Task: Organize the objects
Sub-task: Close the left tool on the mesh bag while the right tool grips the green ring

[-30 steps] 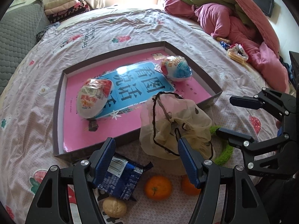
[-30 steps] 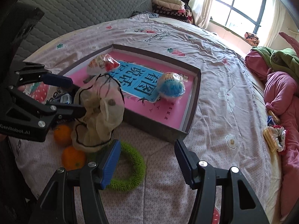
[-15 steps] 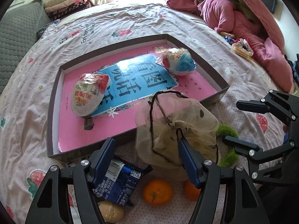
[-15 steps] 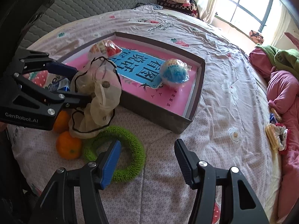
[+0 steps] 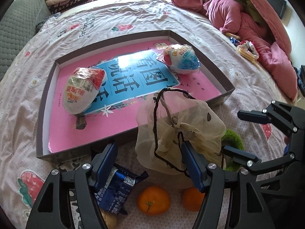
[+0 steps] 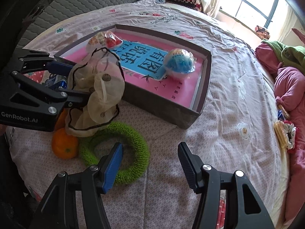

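On the bed (image 6: 219, 99), just in front of the shallow cardboard tray (image 5: 226, 87), your left hand-held gripper (image 5: 148, 160) stands wide, and the sheer cream drawstring pouch (image 5: 177, 122) seems to drape over one blue pad, though the grip is hard to read. Your right hand-held gripper (image 6: 150, 158) hangs open and empty above the fuzzy green ring (image 6: 133, 152). Two glossy egg-shaped packets (image 5: 83, 89) lie on the tray's pink sheet. Only your left view shows the crinkled blue wrapper (image 5: 116, 192), both oranges (image 5: 153, 200) and a walnut (image 5: 109, 219).
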